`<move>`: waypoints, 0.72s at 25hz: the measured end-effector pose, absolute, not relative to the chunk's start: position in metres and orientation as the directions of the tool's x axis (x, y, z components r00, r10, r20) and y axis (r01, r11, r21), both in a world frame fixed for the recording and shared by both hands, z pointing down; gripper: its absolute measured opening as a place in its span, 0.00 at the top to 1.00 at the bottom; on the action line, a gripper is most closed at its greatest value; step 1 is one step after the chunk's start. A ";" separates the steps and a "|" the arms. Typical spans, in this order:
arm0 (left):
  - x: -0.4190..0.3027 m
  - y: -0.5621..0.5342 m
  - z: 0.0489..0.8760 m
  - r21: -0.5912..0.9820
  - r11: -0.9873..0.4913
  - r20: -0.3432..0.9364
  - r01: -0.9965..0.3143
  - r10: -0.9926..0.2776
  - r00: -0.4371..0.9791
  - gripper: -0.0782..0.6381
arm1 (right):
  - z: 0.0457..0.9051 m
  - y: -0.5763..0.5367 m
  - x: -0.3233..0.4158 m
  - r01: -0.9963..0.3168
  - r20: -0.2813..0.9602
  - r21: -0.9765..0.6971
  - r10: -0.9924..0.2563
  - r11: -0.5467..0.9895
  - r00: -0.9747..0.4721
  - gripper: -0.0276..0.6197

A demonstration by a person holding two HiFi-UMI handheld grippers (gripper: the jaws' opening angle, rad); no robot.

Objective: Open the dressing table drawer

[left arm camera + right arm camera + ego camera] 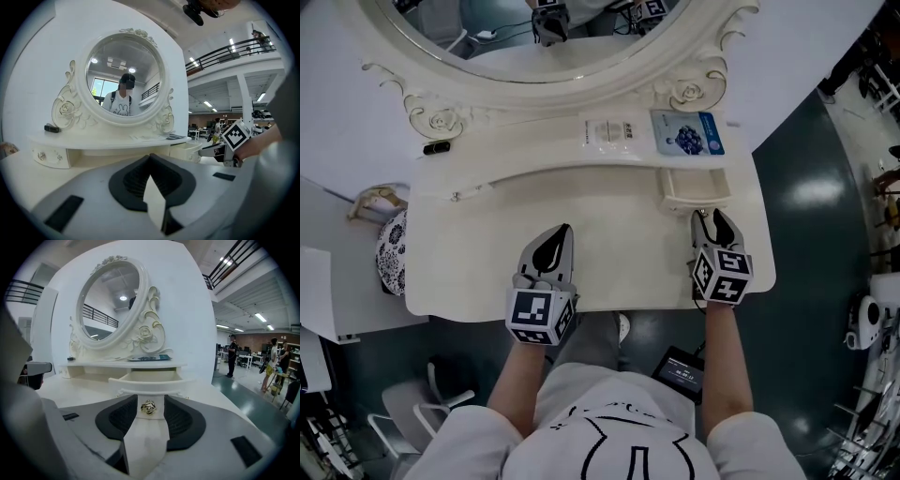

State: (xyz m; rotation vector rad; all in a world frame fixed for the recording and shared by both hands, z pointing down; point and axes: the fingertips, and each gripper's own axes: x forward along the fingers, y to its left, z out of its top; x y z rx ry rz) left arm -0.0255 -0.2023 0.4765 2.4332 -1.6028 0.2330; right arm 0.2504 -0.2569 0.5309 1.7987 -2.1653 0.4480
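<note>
Drawer [695,190] already pulled out, at the worktop's [609,258] back right.
Our right gripper [712,223] has fingers apart around the knob [148,407]; left gripper [558,236] fingers together.

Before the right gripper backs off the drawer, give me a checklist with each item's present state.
1. Drawer pulled out from the dressing table: ok.
2. Right gripper jaws apart: ok.
3. Gold knob free of the pads: ok, it stands between them with a gap on each side.
4. Left gripper shut, empty and away from the drawer: ok.
5. Drawer at its full travel: cannot tell.
</note>
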 end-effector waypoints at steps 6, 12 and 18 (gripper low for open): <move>-0.025 -0.208 0.460 0.083 -0.396 0.223 -0.915 -0.887 0.404 0.87 | 0.509 -0.257 0.247 -0.978 0.390 -0.045 -0.898 0.203 -0.204 0.72; -0.025 -0.213 0.446 0.070 -0.411 0.203 -0.909 -0.886 0.416 0.87 | 0.487 -0.251 0.237 -0.967 0.353 -0.070 -0.900 0.247 -0.255 0.72; -0.022 -0.216 0.434 0.064 -0.422 0.186 -0.904 -0.885 0.427 0.87 | 0.462 -0.241 0.232 -0.961 0.307 -0.070 -0.911 0.266 -0.274 0.84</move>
